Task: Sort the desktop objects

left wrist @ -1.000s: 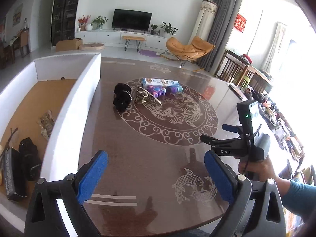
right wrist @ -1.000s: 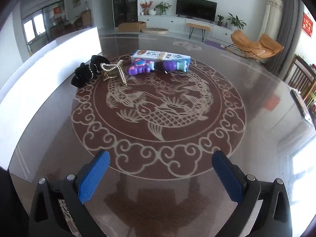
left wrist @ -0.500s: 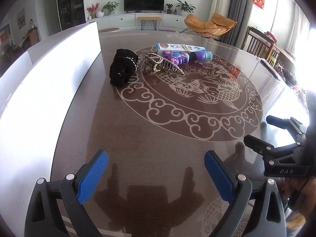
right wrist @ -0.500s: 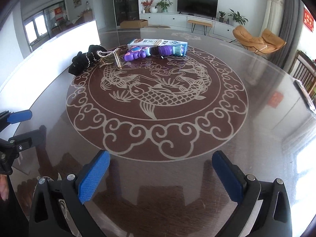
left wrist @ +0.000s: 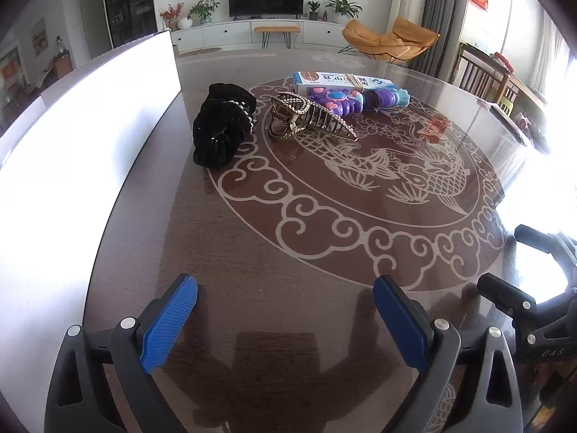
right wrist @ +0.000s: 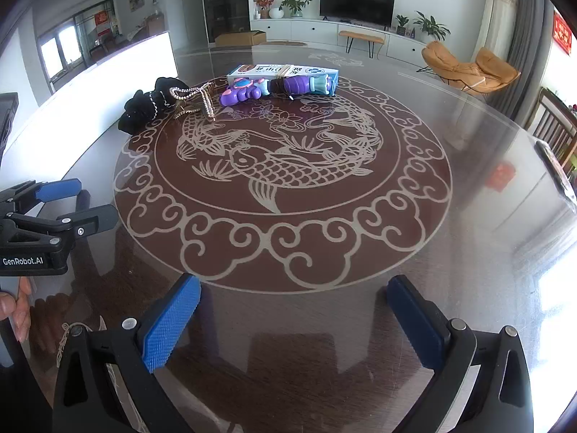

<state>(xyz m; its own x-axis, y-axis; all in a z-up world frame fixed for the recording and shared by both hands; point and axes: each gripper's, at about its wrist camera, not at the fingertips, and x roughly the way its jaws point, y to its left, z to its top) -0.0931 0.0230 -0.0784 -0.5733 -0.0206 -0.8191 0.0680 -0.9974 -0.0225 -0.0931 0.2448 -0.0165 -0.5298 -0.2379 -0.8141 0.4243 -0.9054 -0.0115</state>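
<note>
Desktop objects lie in a loose row at the far side of my worktop (left wrist: 274, 252), a dark round surface inlaid with a pale fish-and-cloud pattern. Farthest left is a black velvet scrunchie (left wrist: 221, 128) trimmed with small beads, close to the white wall of a box (left wrist: 90, 133). Just beside it on the right lies a gold claw hair clip (left wrist: 306, 119), resting on its side. Behind the clip are a purple toy water gun (left wrist: 357, 100) and a white and blue carton (left wrist: 339, 81), touching each other, with the carton on the far side.

My left hand-held gripper (left wrist: 285, 321) hovers over the near edge of the worktop, blue pads spread wide with nothing between them. My right hand-held gripper (right wrist: 294, 319) is likewise wide apart and empty, well short of the objects. In the right wrist view my left hand (right wrist: 16, 306) shows at the left edge.
</note>
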